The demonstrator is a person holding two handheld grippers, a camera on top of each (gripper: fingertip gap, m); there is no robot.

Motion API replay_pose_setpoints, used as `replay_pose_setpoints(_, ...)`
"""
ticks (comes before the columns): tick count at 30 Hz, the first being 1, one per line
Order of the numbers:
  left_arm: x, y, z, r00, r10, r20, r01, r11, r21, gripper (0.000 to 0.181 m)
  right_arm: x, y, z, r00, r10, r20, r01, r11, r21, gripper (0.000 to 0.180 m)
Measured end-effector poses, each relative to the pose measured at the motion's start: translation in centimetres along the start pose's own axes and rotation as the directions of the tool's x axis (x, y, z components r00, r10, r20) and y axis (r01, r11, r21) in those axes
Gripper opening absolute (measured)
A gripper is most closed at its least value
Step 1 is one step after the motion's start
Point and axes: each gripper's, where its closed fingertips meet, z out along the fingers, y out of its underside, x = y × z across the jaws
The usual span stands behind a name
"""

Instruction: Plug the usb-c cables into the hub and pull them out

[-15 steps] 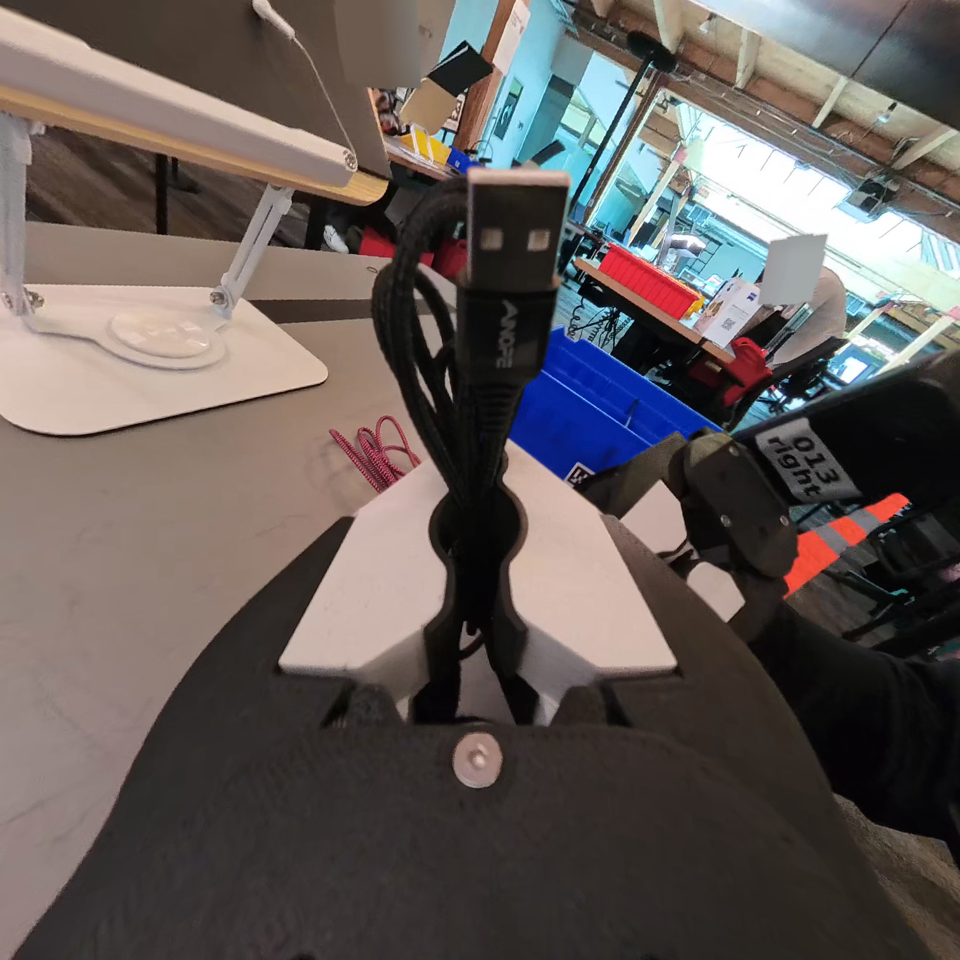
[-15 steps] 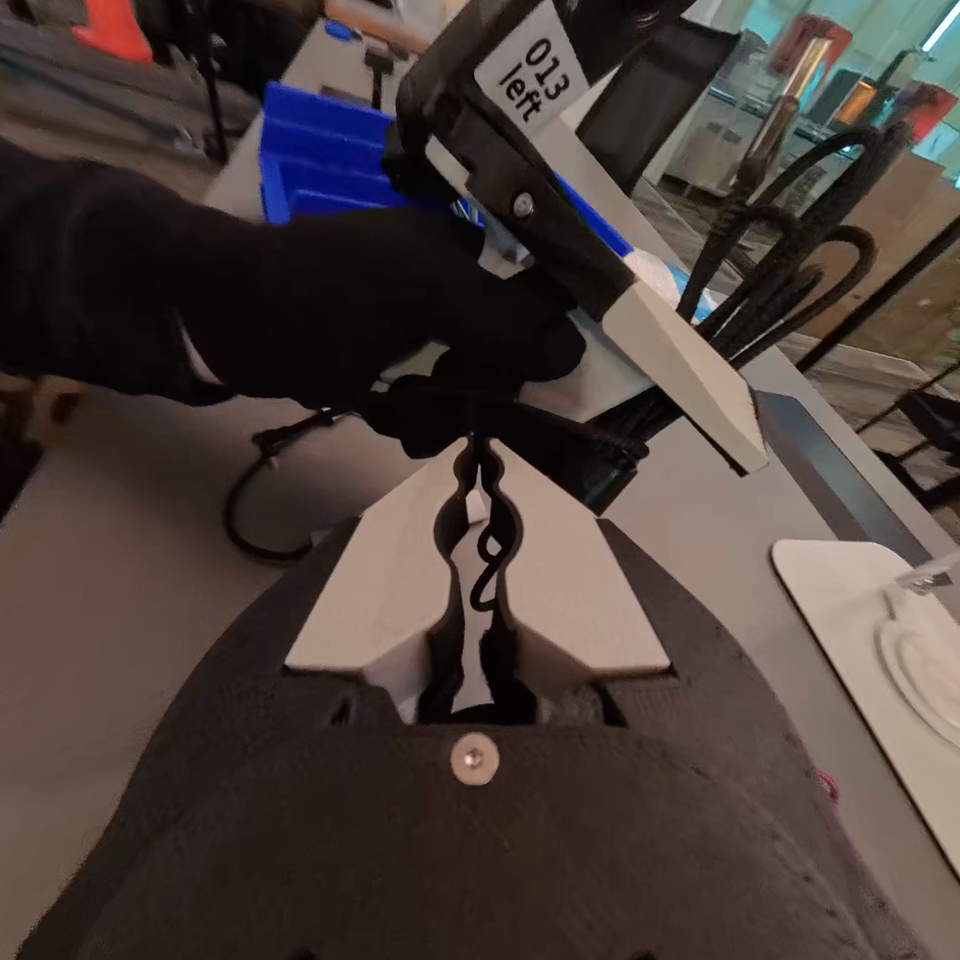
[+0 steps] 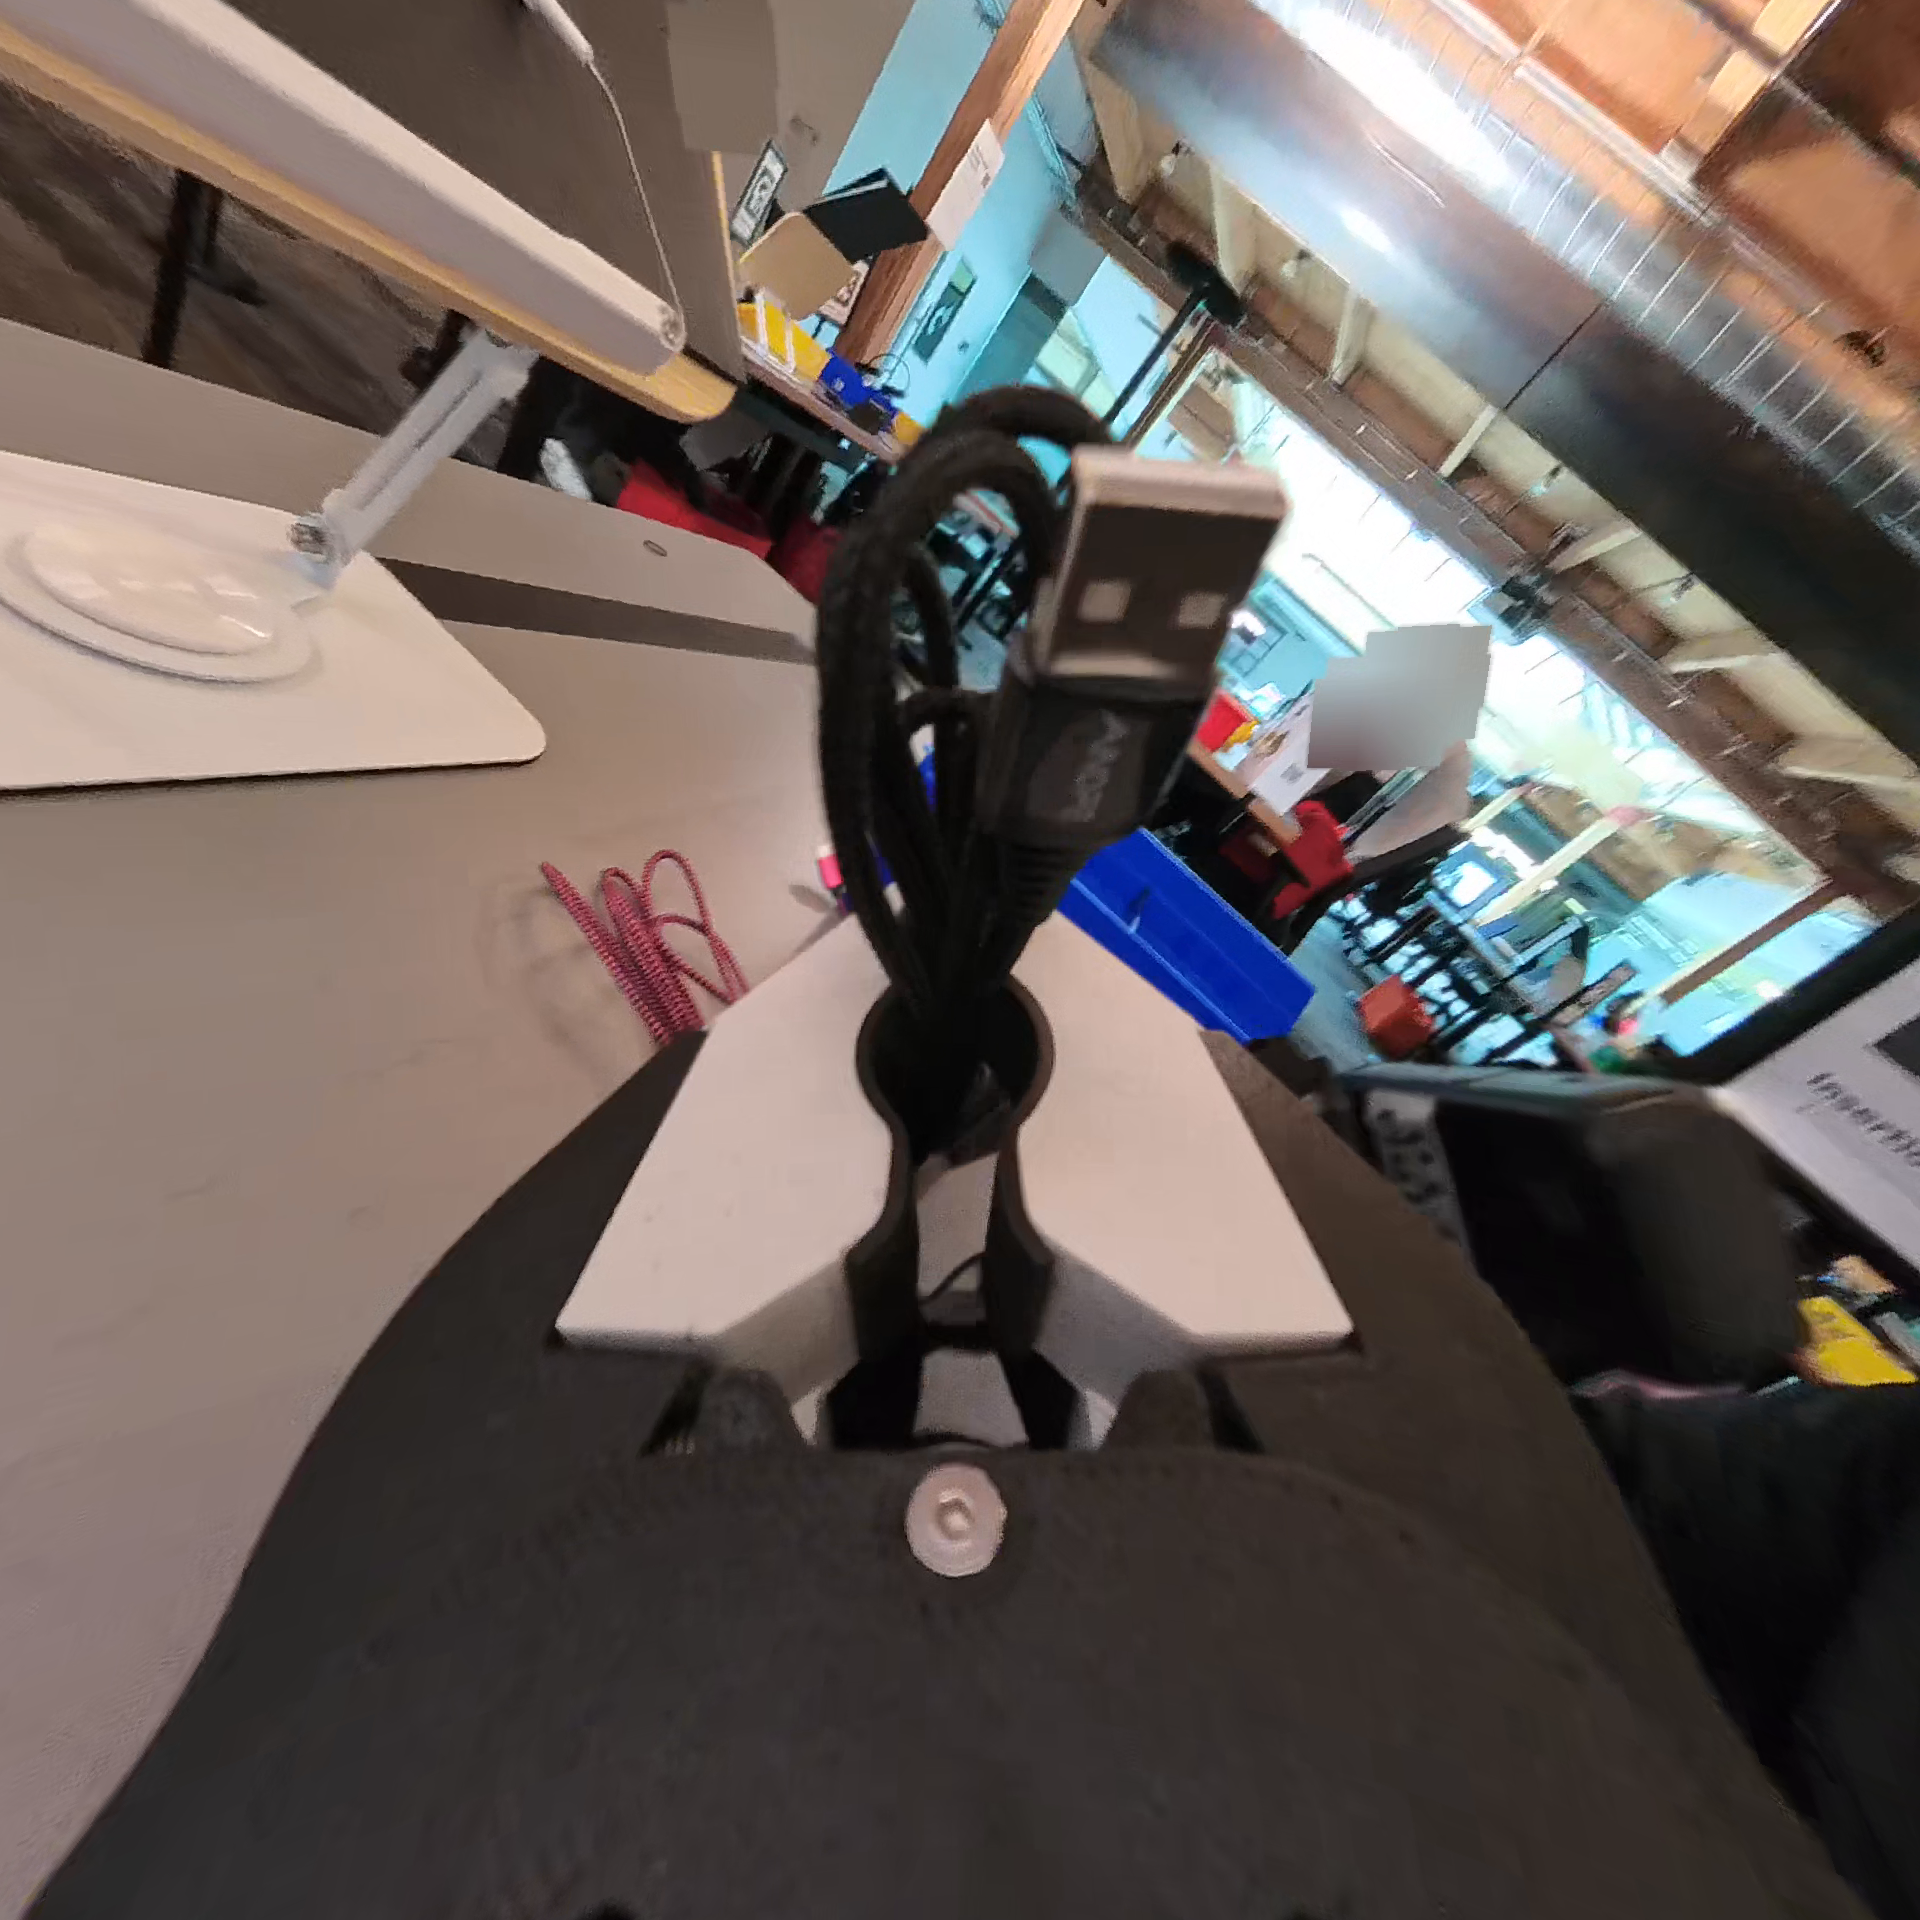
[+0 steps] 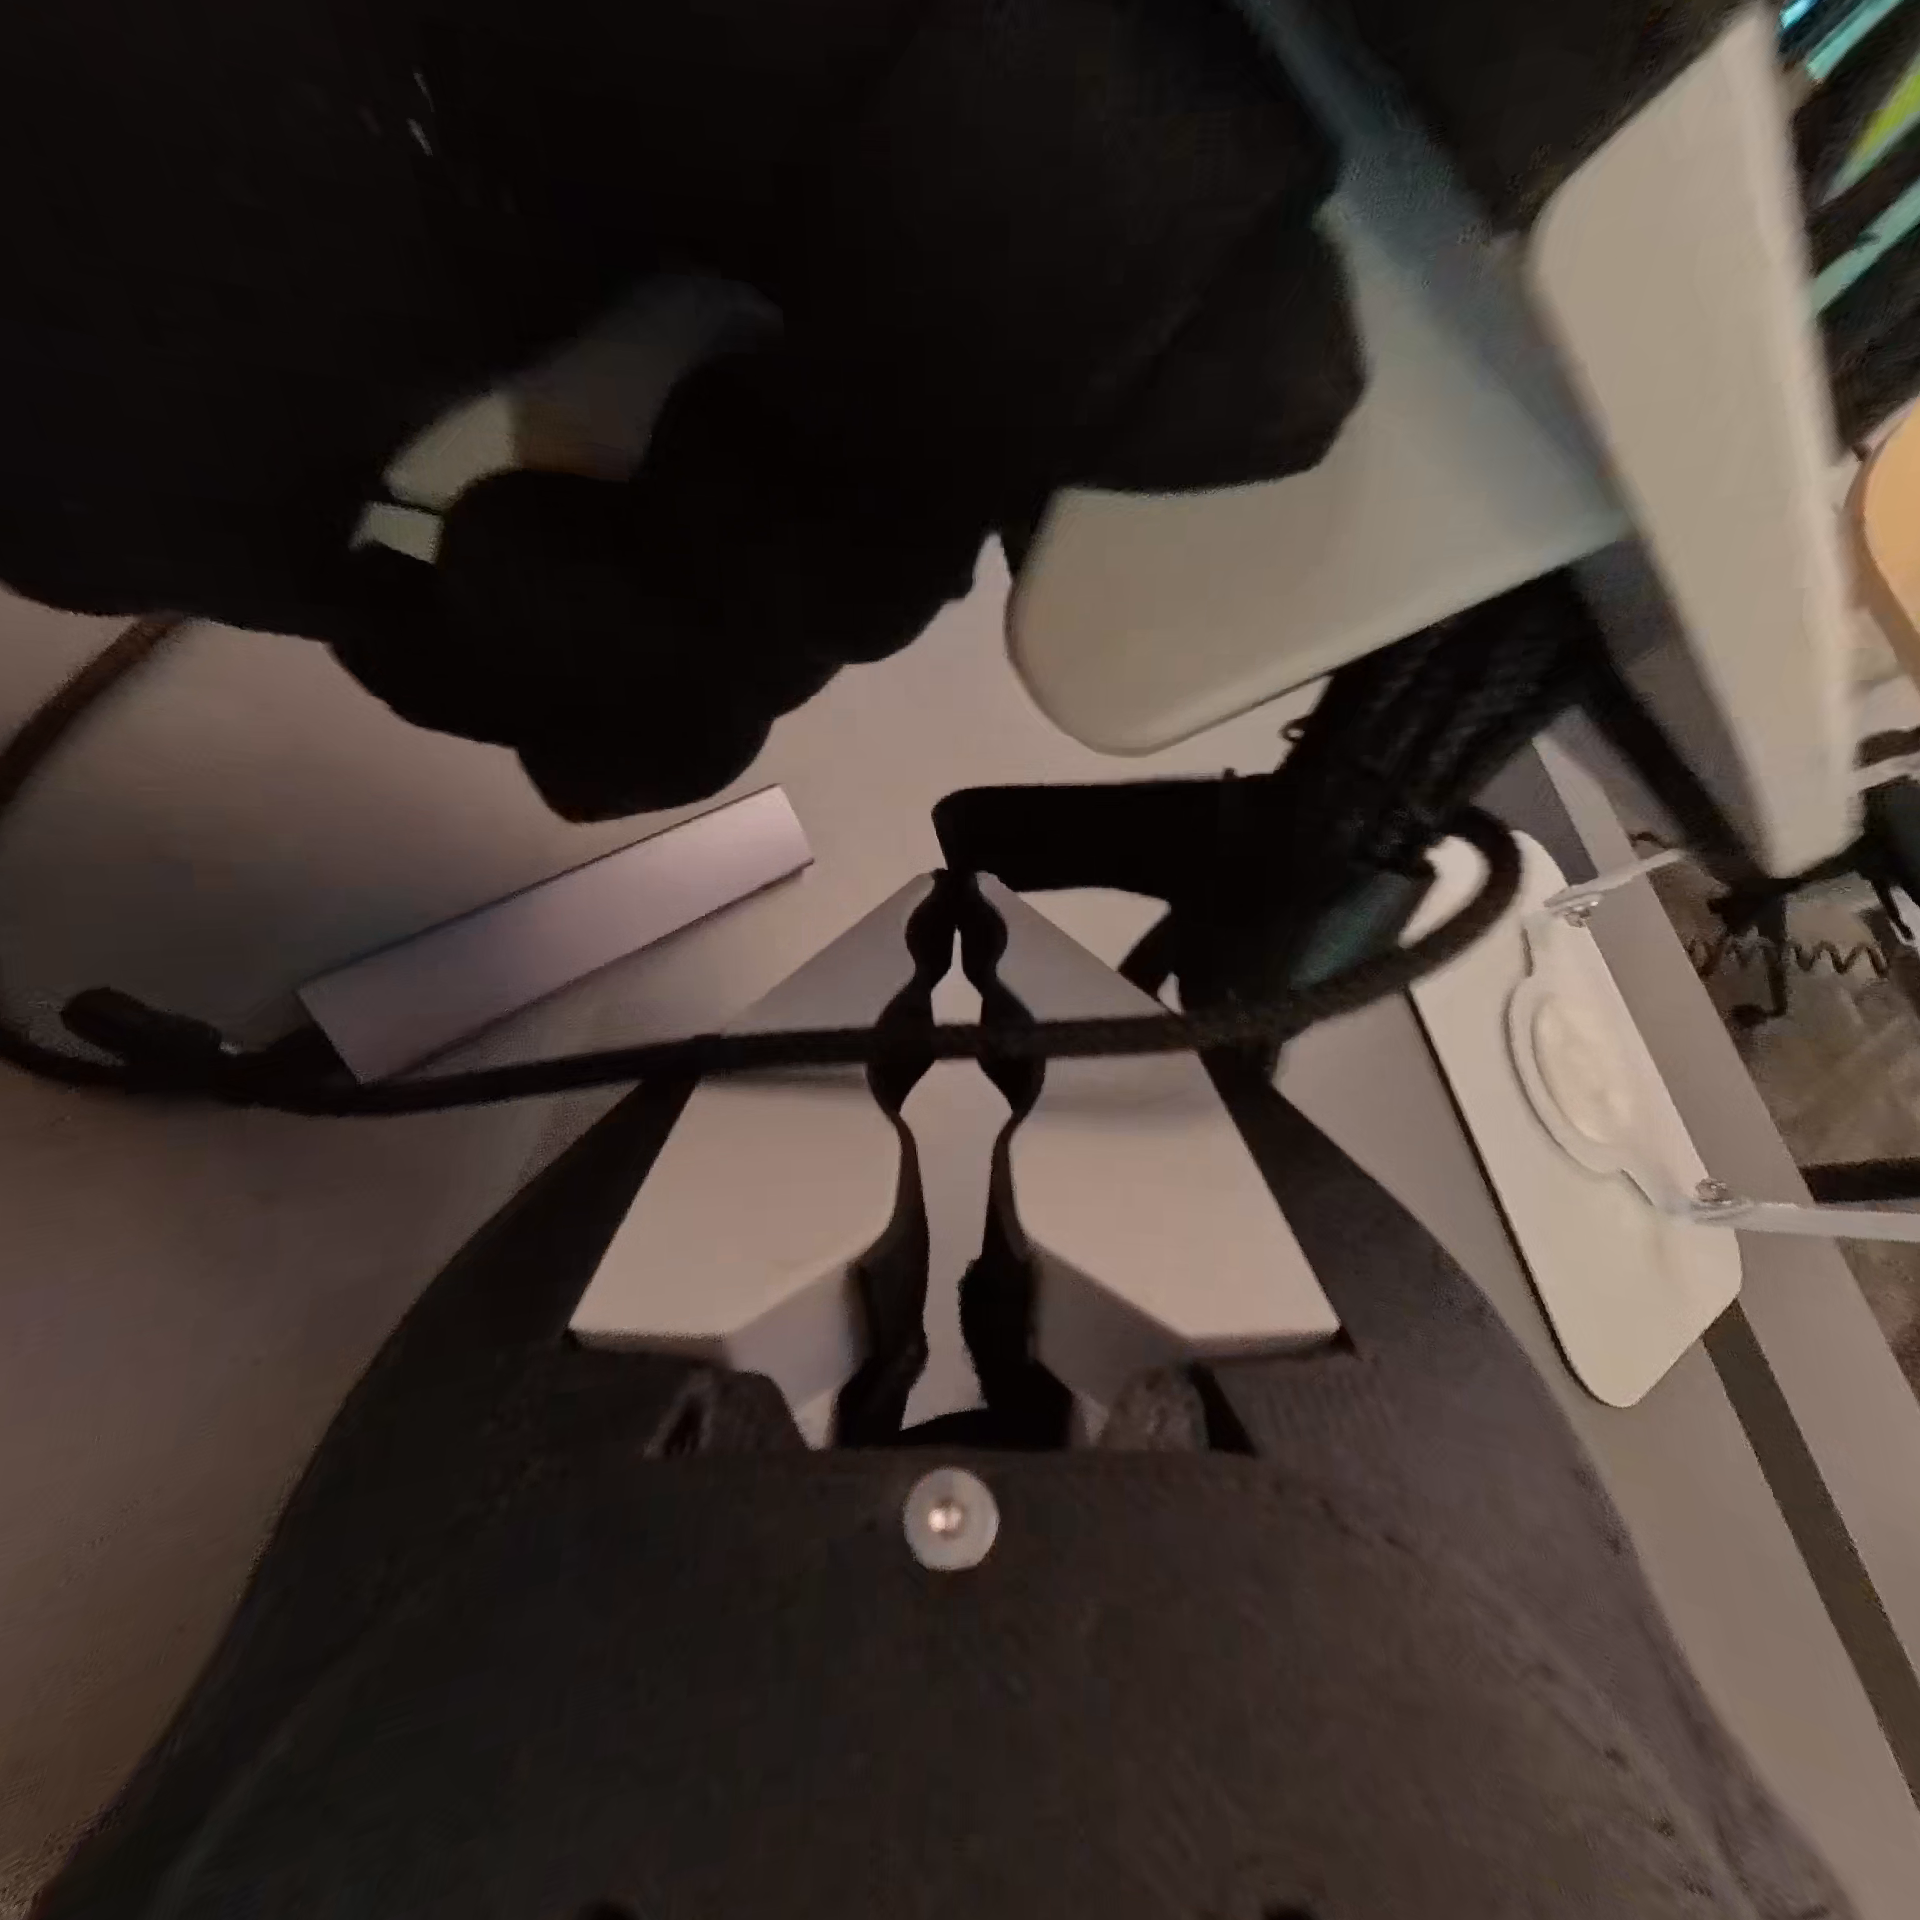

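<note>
My left gripper (image 3: 951,1039) is shut on a coiled bundle of black braided cable (image 3: 914,727). Its silver USB plug (image 3: 1153,582) sticks up above the fingers. In the right wrist view the same bundle (image 4: 1455,748) hangs under the left gripper's white fingers (image 4: 1299,582), which a black-gloved hand (image 4: 727,312) holds. My right gripper (image 4: 956,899) is shut at its tips on the end of a black strap (image 4: 1091,831) coming from the bundle. A strand of black cable (image 4: 623,1055) lies across its fingers. The silver hub (image 4: 561,935) lies on the grey table just beyond.
A white stand base (image 3: 260,675) sits on the table at the left; it also shows in the right wrist view (image 4: 1558,1143). A coiled pink cable (image 3: 655,935) lies near the table's far edge. A blue bin (image 3: 1174,935) stands beyond it. The hub's own black lead (image 4: 104,1023) trails left. My right fingertips sit around 11 cm from my left ones.
The left gripper has tilted, so the plug now leans right. The right gripper has moved in close under the left hand. A cable strand now lies across its fingers.
</note>
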Motion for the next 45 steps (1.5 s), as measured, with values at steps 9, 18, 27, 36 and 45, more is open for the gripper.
replay_pose_setpoints(9,0.6,-2.6,-1.7,0.988,-0.106,-0.115,0.12,0.985,0.121,0.002,2.8,1.1,-0.3,0.986,0.138,-0.093,-0.139,0.99,-0.004,0.0)
replay_pose_setpoints(18,4.7,-1.7,-2.9,0.911,-0.032,-0.412,0.056,0.997,0.046,0.003,5.9,0.5,-2.9,0.914,0.4,-0.065,-0.38,0.902,0.204,0.0)
replay_pose_setpoints(27,2.8,1.1,-2.8,0.955,0.086,-0.283,-0.133,0.979,-0.152,0.001,9.2,-1.3,-7.5,0.805,0.589,0.073,-0.544,0.683,0.487,0.0)
replay_pose_setpoints(36,-0.8,-0.3,-2.7,0.993,0.069,-0.093,-0.077,0.993,-0.089,0.001,2.9,-8.1,-12.4,0.793,0.215,0.571,-0.584,0.538,0.608,0.0)
replay_pose_setpoints(45,0.1,-3.5,-4.5,0.985,-0.027,-0.169,0.042,0.995,0.085,0.001,-4.4,-3.3,-3.1,0.793,0.243,0.559,-0.391,0.906,0.161,0.0)
